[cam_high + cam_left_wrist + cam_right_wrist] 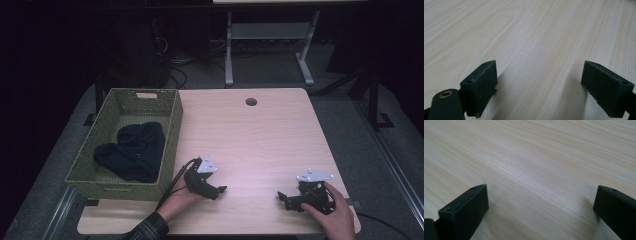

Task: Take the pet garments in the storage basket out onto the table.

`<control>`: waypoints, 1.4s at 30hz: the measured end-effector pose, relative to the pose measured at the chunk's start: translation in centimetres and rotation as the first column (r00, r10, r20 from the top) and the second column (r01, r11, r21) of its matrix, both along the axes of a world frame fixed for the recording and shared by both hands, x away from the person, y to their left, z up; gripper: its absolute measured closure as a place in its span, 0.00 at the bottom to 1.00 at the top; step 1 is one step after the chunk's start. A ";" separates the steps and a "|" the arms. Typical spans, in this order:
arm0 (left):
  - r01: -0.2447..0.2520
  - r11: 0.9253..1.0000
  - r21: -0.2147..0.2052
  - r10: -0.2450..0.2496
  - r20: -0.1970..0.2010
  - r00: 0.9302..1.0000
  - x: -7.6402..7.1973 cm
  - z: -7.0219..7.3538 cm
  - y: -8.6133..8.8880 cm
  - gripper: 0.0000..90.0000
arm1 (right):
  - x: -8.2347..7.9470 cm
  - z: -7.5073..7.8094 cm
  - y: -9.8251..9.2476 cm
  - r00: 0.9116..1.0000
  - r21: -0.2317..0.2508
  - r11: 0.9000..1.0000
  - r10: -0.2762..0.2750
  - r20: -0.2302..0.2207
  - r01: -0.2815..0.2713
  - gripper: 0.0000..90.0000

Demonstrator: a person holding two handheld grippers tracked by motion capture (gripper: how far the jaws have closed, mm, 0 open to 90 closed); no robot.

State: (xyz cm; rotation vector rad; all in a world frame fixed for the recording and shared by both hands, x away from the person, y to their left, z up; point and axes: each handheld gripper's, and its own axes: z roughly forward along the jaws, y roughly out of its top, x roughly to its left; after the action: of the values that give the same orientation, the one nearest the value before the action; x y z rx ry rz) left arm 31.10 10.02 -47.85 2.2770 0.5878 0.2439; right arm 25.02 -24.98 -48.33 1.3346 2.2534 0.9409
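Beside left gripper (pixel 220 191): basket (pixel 172 131) holding cloth (pixel 132 150)

one light wood table (pixel 260 135), round cable hole (pixel 251 102) near its far edge. one green woven basket (pixel 172 135) at the table's left side, holding dark cloth (pixel 132 150) in a heap. beyond the table: grey floor (pixel 345 107), white desk legs (pixel 229 50), loose cables (pixel 177 70).

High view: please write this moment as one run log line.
left gripper: open, empty, on table | right gripper: open, empty | dark cloth: inside green basket
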 end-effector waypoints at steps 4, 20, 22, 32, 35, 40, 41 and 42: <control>-0.008 1.000 -0.001 0.008 -0.002 1.000 0.0 0.0 0.0 0.14 | 0.0 0.0 0.0 1.000 0.000 1.000 0.000 0.000 0.000 0.00; -0.061 0.998 -0.011 0.060 -0.022 0.998 0.3 0.8 0.9 0.15 | 0.0 0.0 0.0 1.000 0.000 1.000 0.003 0.001 -0.003 0.00; -0.062 0.998 -0.005 0.062 -0.019 0.998 0.3 0.9 1.0 0.15 | 0.0 0.0 0.0 1.000 0.001 1.000 0.002 0.000 -0.002 0.00; -0.061 0.998 -0.016 0.061 -0.018 0.998 0.2 1.4 1.2 0.15 | 0.0 0.0 0.0 1.000 0.000 1.000 0.004 0.000 -0.004 0.00; -0.057 0.998 -0.014 0.057 -0.025 0.998 0.2 1.5 1.2 0.15 | 0.0 0.0 0.0 1.000 0.000 1.000 0.004 0.001 -0.004 0.00; -0.056 0.998 -0.015 0.055 -0.020 0.998 0.2 1.6 1.1 0.15 | 0.0 0.0 0.0 1.000 0.001 1.000 0.005 0.000 -0.005 0.00; -0.056 0.998 -0.014 0.056 -0.019 0.998 0.2 1.7 1.1 0.15 | 0.0 0.0 0.0 1.000 0.001 1.000 0.005 0.000 -0.005 0.00; -0.055 0.998 -0.013 0.055 -0.016 0.998 0.2 1.8 1.2 0.15 | 0.0 0.0 0.0 1.000 0.001 1.000 0.006 0.000 -0.006 0.00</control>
State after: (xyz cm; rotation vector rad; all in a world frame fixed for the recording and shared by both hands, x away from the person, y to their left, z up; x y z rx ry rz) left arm 31.31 11.18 -46.06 2.2535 0.6593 0.2484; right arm 25.07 -25.00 -48.33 1.3298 2.2585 0.9440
